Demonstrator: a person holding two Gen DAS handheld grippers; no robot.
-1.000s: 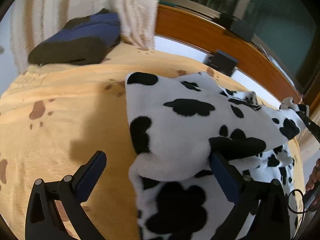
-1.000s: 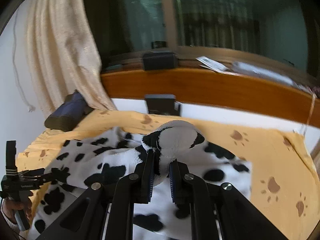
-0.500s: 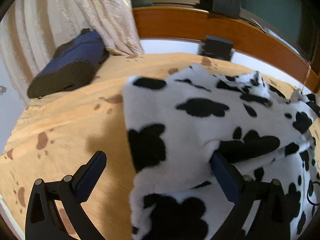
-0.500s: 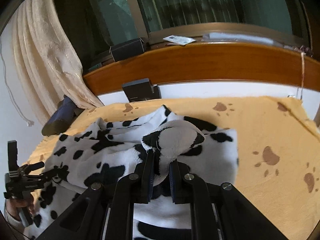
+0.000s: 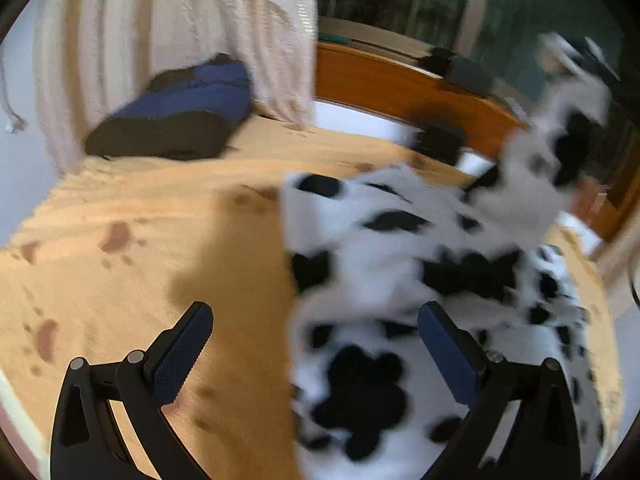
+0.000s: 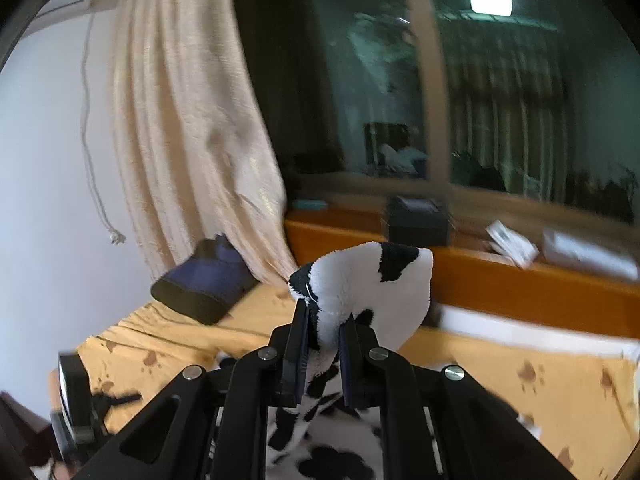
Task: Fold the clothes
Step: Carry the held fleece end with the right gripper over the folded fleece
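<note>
Currently my right claw (image 6: 323, 346) clamps the spotted fleece (image 6: 372, 288) above the bed (image 5: 132, 248); my left claw (image 5: 316, 344) gapes empty. Beyond the fleece: folded navy garment (image 5: 176, 116), curtain (image 5: 192, 32), wooden headboard (image 5: 384, 84).

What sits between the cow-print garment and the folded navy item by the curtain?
In the left wrist view, only bare yellow paw-print blanket lies between the cow-print garment and the navy item.

Cow-print garment (image 5: 384, 280) blurred – lower edge cut off
</note>
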